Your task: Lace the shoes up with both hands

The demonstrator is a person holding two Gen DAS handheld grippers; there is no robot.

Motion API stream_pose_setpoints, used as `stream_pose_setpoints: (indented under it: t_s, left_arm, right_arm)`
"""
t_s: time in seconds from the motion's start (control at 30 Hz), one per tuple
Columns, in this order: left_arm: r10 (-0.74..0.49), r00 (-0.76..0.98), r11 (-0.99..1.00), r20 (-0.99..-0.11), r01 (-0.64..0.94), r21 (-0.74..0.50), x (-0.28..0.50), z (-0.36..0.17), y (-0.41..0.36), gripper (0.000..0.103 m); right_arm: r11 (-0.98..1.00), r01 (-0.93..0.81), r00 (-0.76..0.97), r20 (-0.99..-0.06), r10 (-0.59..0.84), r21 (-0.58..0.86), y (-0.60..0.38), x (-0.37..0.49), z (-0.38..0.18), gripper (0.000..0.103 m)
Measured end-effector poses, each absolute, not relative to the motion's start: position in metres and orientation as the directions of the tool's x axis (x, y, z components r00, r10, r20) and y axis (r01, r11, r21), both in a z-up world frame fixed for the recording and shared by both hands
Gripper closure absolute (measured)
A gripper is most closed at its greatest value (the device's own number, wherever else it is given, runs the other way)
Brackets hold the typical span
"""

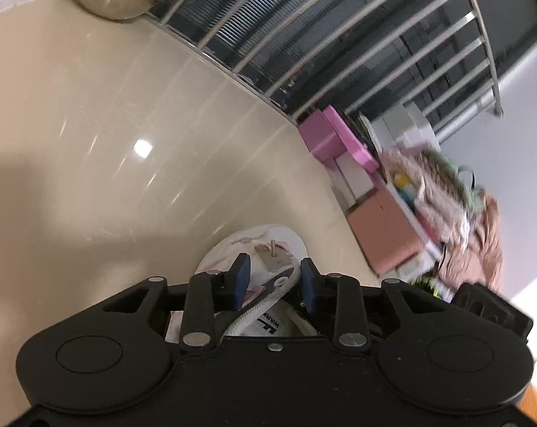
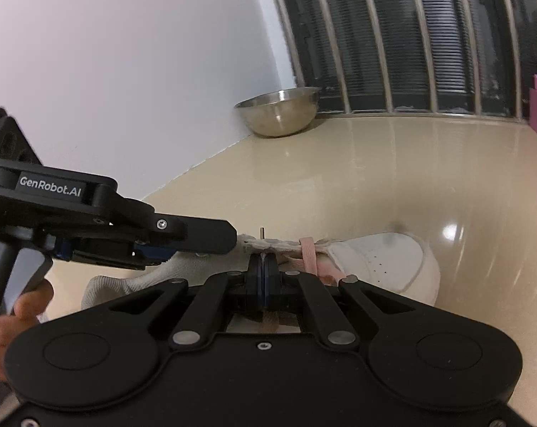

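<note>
While the white shoe (image 2: 382, 263) lies on the cream floor (image 2: 393, 163) below the barred window, the right gripper (image 2: 264, 267), fingers pressed together, pinches the pink lace (image 2: 309, 254) at the eyelets, apparently to keep it taut. From the shoe's heel side, the left gripper (image 1: 273, 279), angled downward, straddles the tongue with its jaws spread, gripping nothing.

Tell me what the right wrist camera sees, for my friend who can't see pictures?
The right gripper is shut on a pink lace over a white shoe on a shiny beige floor. The left gripper, held in a hand, reaches the shoe from the left; a metal bowl sits by the wall.
</note>
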State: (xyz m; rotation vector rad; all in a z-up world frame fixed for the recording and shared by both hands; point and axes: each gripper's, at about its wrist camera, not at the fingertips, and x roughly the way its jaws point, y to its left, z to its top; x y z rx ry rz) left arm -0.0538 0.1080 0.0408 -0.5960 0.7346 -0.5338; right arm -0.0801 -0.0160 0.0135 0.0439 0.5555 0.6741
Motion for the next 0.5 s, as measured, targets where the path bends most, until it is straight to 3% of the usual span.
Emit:
stream_pose_setpoints:
  t_s: [0.1, 0.17, 0.33, 0.4, 0.5]
  left_arm:
    - [-0.612, 0.662, 0.71, -0.434, 0.217, -0.67, -0.052, 0.045, 0.114, 0.063]
    - [-0.603, 0.672, 0.7, -0.429, 0.189, -0.688, -0.042, 0.044, 0.116, 0.063]
    - [-0.62, 0.612, 0.719, -0.491, 0.192, -0.668, -0.023, 0.038, 0.095, 0.071]
    - [-0.629, 0.602, 0.708, -0.492, 0.184, -0.682, -0.02, 0.035, 0.092, 0.079]
    - [-0.624, 0.603, 0.714, -0.497, 0.183, -0.676, -0.021, 0.035, 0.089, 0.081]
  right_arm:
    - [0.758, -0.624, 0.617, -0.474, 0.628, 0.193, -0.023, -0.083, 0.015, 0.103]
    - [0.746, -0.638, 0.605, -0.475, 0.639, 0.193, -0.025, -0.083, 0.016, 0.103]
    - [0.748, -0.635, 0.607, -0.474, 0.637, 0.193, -0.023, -0.084, 0.015, 0.103]
    - [0.748, -0.633, 0.606, -0.473, 0.639, 0.2, -0.023, -0.083, 0.015, 0.103]
    - [0.748, -0.632, 0.606, -0.474, 0.639, 0.201, -0.023, -0.082, 0.016, 0.103]
